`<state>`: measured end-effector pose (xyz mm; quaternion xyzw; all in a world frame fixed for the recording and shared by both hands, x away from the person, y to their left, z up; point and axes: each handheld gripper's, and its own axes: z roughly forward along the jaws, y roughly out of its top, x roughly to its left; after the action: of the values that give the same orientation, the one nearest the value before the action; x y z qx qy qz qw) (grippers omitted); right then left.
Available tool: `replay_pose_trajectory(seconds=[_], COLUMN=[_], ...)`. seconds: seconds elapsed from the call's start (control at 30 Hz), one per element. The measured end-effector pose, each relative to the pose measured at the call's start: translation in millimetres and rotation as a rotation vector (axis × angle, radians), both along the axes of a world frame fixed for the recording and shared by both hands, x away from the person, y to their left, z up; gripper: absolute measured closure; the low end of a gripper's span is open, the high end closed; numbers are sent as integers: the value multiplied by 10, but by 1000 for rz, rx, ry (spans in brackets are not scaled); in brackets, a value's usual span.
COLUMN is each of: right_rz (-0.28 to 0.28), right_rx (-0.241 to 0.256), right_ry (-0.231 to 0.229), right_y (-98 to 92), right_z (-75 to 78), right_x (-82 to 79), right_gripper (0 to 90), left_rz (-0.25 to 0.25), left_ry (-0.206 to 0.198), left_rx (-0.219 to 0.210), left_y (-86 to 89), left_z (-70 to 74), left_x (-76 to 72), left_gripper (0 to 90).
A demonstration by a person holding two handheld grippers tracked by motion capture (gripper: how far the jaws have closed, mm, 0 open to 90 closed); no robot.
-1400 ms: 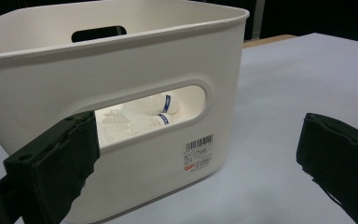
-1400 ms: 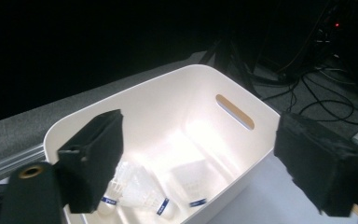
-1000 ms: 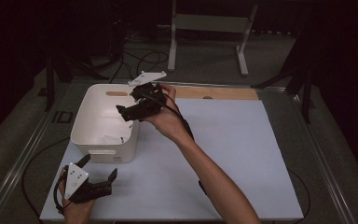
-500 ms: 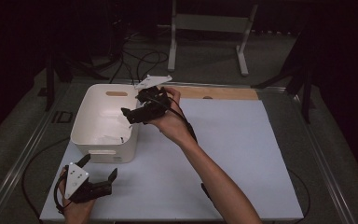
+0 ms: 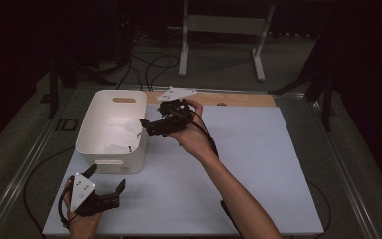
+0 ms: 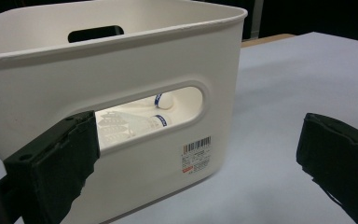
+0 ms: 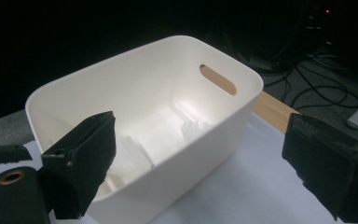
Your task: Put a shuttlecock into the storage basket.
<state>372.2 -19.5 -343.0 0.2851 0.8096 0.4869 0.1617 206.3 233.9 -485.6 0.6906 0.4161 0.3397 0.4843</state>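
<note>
Fingers on your left gripper (image 5: pixel 105 190) stand spread wide with nothing between them, low at the near left of the white table (image 5: pixel 278 164), aimed at the near wall of the white bin (image 5: pixel 95 130). Through that wall's handle slot you can see two shuttlecocks (image 6: pixel 133 122), white feathered skirts with blue-banded cork heads, lying on the bin floor. Farther off, your right gripper (image 5: pixel 149 124) hangs just beside the bin's right rim, its fingers likewise spread and empty, pointing over the open top.

Expect the shuttlecocks to be very light and fragile: the skirts will likely crush under a hard squeeze, and the rounded heads may slip. Judging by their shape, take each by the cork head or just behind it, closing gently.

Count: one bin with two handle slots, two grippers, at least two shuttlecocks; the pale shapes deeper inside are too blurred to number.
</note>
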Motion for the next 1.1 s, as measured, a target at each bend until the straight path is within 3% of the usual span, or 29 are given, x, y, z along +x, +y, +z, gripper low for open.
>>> replay_pose_trajectory(seconds=[0.7,0.77,1.1], right_rz=[-38,-46,-73], right_rx=[28,15,31], right_ry=[6,-16,-31], right_y=[-437,-496,-770], right_z=[-287,-312,-384], right_x=[-147,-178,-322], right_gripper=[97,97,97], left_rz=[0,1,2], left_ry=[1,0,-2], left_rx=[-4,-4,-8], left_y=[-11,-8,-5], left_z=[0,1,9], left_x=[-1,-3,0], left_gripper=[0,0,0])
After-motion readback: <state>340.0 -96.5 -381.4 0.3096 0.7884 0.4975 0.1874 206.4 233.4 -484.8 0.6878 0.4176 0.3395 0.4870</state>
